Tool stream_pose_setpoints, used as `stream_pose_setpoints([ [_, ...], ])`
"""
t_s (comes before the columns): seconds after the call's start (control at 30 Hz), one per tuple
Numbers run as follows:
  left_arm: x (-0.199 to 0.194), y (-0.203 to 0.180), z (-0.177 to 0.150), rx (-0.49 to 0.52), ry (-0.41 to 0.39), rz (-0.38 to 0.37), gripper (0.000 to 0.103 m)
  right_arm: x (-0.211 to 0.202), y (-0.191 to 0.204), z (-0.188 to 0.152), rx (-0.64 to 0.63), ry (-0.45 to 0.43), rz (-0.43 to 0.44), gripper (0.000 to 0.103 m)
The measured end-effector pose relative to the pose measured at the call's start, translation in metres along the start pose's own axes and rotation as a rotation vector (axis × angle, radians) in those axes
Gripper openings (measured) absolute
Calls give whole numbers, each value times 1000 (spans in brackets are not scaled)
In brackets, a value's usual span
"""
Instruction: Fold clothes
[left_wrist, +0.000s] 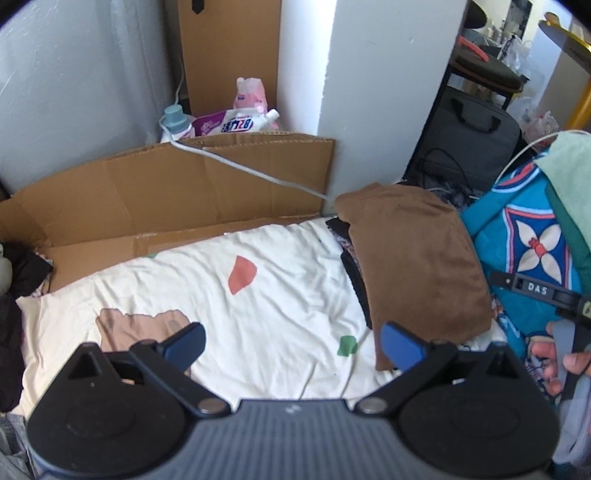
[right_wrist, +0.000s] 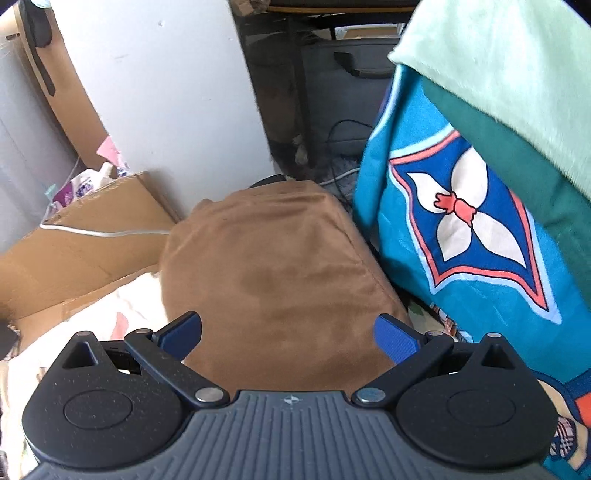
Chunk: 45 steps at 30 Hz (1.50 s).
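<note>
The left tongs (left_wrist: 293, 345) stand wide open, their blue pads far apart, and hold nothing. They hover over the white bedsheet (left_wrist: 280, 295), which is printed with coloured patches; the right-hand pad sits in front of the near edge of the folded brown garment (left_wrist: 417, 258), though whether it touches the cloth cannot be told.

The right tongs (right_wrist: 288, 338) are likewise spread wide and empty. They hang above the near end of the same brown garment (right_wrist: 280, 273), one pad to each side of it, with no visible grip on the fabric.

The brown garment lies folded into a rough rectangle on the right part of the bed, on top of a small stack of darker folded clothes (left_wrist: 352, 266) whose edges show along its left side. Its long axis runs from near to far, leaning slightly left at the far end, and its far end reaches toward the white wall corner (left_wrist: 369, 92).

Just right of the garment hangs a blue patterned cloth (right_wrist: 461, 221) with a white four-petal motif, and a pale green cloth (right_wrist: 498, 74) is draped over it. Flattened cardboard (left_wrist: 166, 199) stands along the far left edge of the bed, with a white cable (left_wrist: 251, 170) running across it. At the right edge of the left view, a person's hand (left_wrist: 565, 365) grips the handle of the other tool.
</note>
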<state>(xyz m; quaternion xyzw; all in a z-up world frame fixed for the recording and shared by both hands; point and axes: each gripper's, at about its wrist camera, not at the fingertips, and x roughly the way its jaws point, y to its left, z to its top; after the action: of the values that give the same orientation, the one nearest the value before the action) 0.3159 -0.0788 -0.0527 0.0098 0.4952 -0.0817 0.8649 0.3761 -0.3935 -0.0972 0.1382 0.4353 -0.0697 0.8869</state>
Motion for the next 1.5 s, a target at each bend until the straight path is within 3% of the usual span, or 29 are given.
stream_pose_setpoints([
  [0.3,-30,-6,19,-21,-7,61,102,-77,25,30,-8,10,6,102],
  [0.57,-99,1,34,-81,-28,48,103,-153,34,52,42,12,-9,102],
  [0.73,-150,4,38,-80,-46,64,103,-197,42,55,53,35,33,102],
  [0.97,-209,24,22,-123,-52,77,103,-255,60,42,11,26,104,103],
  [1.27,-299,78,2,-159,-135,185,103,-310,81,25,-38,18,126,103],
  [1.5,-337,107,-31,-198,-150,216,103,-353,91,9,-75,-15,145,103],
])
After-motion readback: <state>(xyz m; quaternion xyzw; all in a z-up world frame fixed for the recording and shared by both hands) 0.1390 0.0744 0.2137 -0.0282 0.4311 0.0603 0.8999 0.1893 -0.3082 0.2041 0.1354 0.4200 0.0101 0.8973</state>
